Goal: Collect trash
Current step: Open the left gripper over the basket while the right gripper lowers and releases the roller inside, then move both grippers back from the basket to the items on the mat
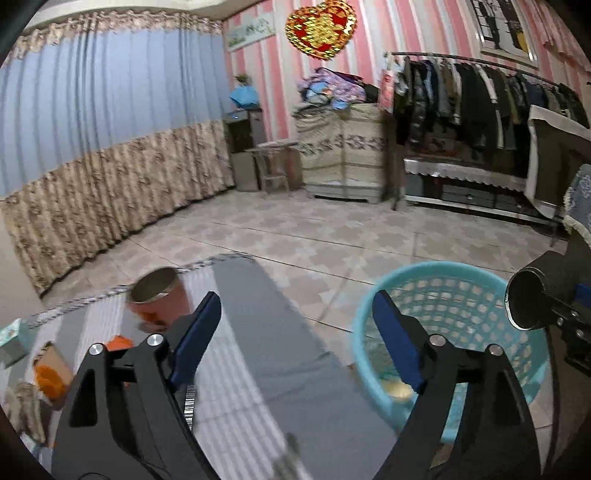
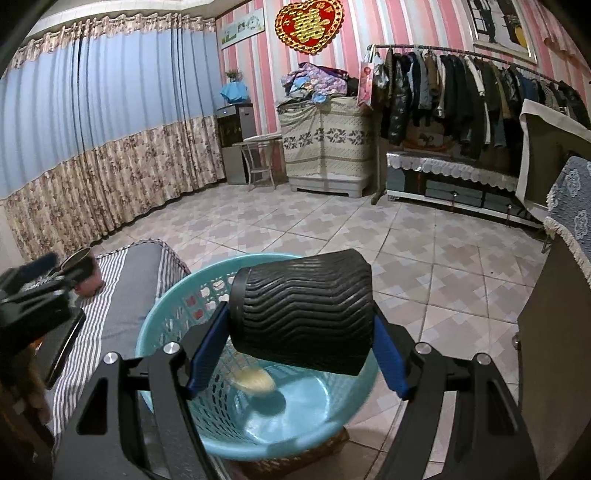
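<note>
Dim indoor light, bluish cast, heavy fisheye bending with dark corners, motion blur in left-wrist foreground

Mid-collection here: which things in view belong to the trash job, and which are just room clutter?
Job:
- black ribbed cup, clamped in the right tongs
- teal basket, yellowish scrap inside
- open tin can on the striped surface
- left tongs, open, empty

Clutter:
- clothes rack
- curtains
- heart wall ornament
</note>
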`<state>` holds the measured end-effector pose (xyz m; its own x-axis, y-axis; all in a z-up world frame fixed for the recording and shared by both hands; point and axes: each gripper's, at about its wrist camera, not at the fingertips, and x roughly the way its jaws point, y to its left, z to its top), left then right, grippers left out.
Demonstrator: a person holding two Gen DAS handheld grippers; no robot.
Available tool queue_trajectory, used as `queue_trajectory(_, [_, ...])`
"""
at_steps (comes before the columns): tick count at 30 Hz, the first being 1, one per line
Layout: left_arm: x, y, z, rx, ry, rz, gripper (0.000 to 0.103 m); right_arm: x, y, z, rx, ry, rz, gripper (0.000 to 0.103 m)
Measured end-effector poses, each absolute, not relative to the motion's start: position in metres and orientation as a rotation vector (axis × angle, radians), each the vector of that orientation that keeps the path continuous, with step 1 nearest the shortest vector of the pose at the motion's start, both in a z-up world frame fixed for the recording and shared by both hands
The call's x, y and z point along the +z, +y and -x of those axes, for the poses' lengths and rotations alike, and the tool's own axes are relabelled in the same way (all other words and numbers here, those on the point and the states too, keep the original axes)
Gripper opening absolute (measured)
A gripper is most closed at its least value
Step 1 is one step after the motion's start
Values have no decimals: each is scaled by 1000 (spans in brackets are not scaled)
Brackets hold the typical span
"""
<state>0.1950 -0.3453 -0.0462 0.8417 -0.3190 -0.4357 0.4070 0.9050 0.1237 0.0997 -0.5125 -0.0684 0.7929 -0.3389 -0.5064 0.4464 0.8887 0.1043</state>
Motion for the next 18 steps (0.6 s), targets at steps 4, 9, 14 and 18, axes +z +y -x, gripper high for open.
queue_trajectory(4, [-37, -321, -194, -346, 411, -189, 88, -74, -512, -117, -419, 515, -234, 72])
queue_trajectory(9, [-28, -300, -195, -315, 404, -153, 91, -74, -511, -130, -413, 503, -240, 79])
queue_trajectory(14, [-24, -294, -198, -297, 409, -144, 92, -69, -507, -135, -411, 498, -236, 90])
queue_trajectory(18, [-23, -288, -196, -284, 417, -133, 94, -64, -499, -131, -396, 487, -206, 98])
